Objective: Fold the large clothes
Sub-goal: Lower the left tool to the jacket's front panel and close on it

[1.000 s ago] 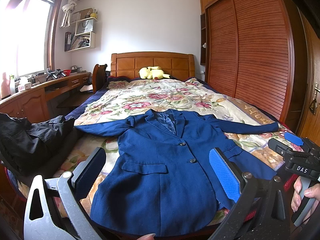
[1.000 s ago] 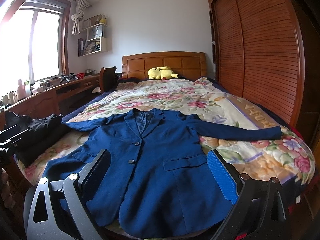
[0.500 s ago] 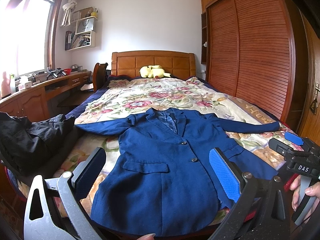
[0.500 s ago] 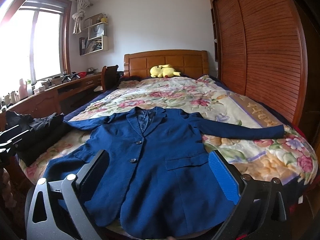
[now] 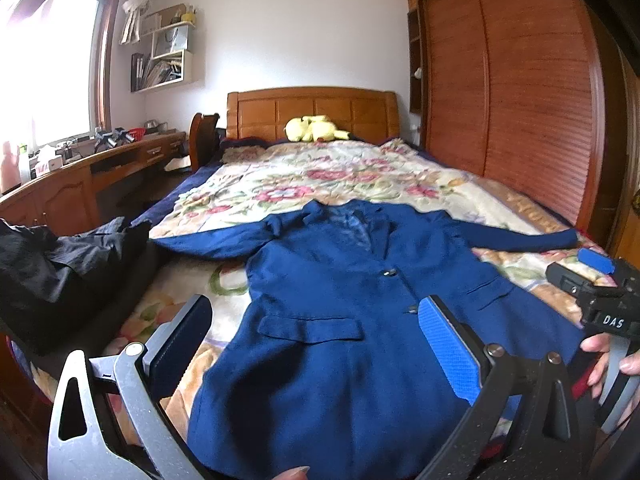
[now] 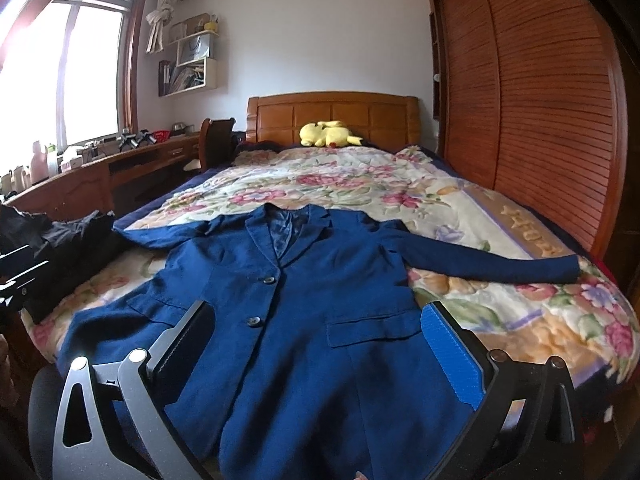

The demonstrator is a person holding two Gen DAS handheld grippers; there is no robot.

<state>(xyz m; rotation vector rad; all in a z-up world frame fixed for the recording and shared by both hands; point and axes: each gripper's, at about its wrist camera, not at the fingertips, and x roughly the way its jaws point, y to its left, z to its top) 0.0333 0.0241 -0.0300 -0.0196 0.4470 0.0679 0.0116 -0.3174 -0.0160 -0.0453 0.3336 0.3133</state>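
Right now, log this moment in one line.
stage: pre-fold | blue jacket: flat, buttoned | left gripper: open | right gripper: open

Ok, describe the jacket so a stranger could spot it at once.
Find the bed with the floral cover. The jacket lies face up near its foot, sleeves spread. It is navy with two buttons, unlike the black clothes beside the bed.
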